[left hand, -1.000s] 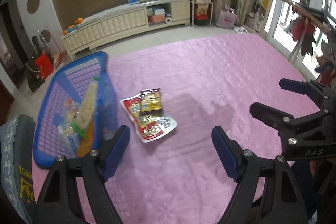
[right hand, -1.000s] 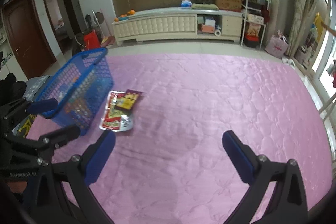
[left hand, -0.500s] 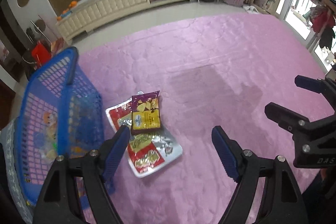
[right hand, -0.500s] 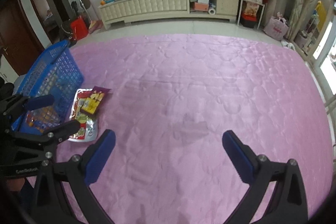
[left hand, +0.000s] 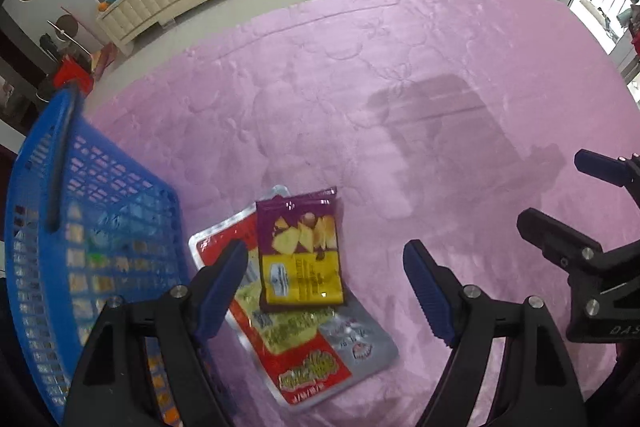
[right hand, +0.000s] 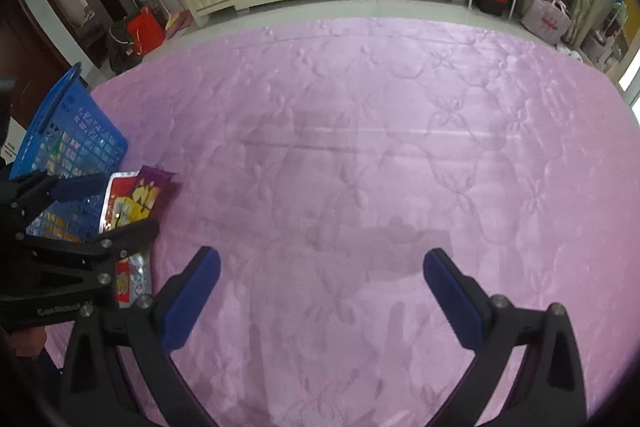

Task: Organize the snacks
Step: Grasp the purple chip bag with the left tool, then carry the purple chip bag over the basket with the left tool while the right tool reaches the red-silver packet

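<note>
Over the pink quilt [left hand: 400, 67], left gripper [left hand: 324, 287] hangs spread and empty above purple snack packet [left hand: 300, 251]; next, likely pinch it, lift toward blue basket [left hand: 80, 227]; right gripper [right hand: 320, 291] spread, idle.

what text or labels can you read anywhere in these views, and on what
"DAS", cut off at the frame edge: on the right gripper, in the left wrist view.
Embossed word on the left gripper, in the right wrist view: too faint to read.
Print on the purple snack packet: blurred.
Print on the red and silver snack packet: blurred.
</note>
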A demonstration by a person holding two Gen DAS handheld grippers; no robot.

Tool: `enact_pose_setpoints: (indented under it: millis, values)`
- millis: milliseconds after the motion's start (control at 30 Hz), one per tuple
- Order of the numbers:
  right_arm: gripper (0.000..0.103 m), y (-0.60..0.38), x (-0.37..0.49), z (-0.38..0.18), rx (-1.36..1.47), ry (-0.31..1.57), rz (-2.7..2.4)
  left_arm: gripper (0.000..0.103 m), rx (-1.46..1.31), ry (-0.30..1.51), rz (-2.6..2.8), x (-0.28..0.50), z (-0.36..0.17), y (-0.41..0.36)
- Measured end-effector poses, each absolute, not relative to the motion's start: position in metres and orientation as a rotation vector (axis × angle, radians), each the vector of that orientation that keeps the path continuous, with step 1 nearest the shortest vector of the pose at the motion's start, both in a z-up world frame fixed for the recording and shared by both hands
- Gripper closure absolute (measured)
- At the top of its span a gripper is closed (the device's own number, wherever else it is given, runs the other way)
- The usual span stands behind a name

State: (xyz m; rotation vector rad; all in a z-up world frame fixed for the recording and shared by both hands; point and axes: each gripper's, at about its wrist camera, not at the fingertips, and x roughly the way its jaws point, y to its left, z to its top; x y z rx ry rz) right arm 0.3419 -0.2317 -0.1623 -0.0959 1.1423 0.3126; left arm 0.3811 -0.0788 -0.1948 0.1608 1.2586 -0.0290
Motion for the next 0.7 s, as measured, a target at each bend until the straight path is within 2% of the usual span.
enact_pose_setpoints:
  millis: [267, 300, 367, 433, 700]
  values:
    - [0.0, -0.229, 0.354, -0.164, -0.111, 1.163, 0.321, 0.027, 0.127, 1.331, -0.003, 0.4, -0.22, -0.064]
    - [0.0, -0.23, 0.355, -0.165, -0.103, 1.165, 0.322, 0.03, 0.122, 1.337, 0.006, 0.402, -0.223, -0.062]
    - [0.0, -0.23, 0.356, -0.166, -0.083, 1.171, 0.323, 0.047, 0.084, 1.368, 0.008, 0.403, -0.228, -0.056]
    - [0.0, -0.231, 0.356, -0.167, -0.082, 1.176, 0.32, 0.058, 0.042, 1.378, -0.01, 0.402, -0.228, -0.053]
    - [0.0, -0.234, 0.341, -0.158, -0.075, 1.19, 0.308, 0.059, 0.078, 1.29, -0.078, 0.368, -0.193, -0.073]
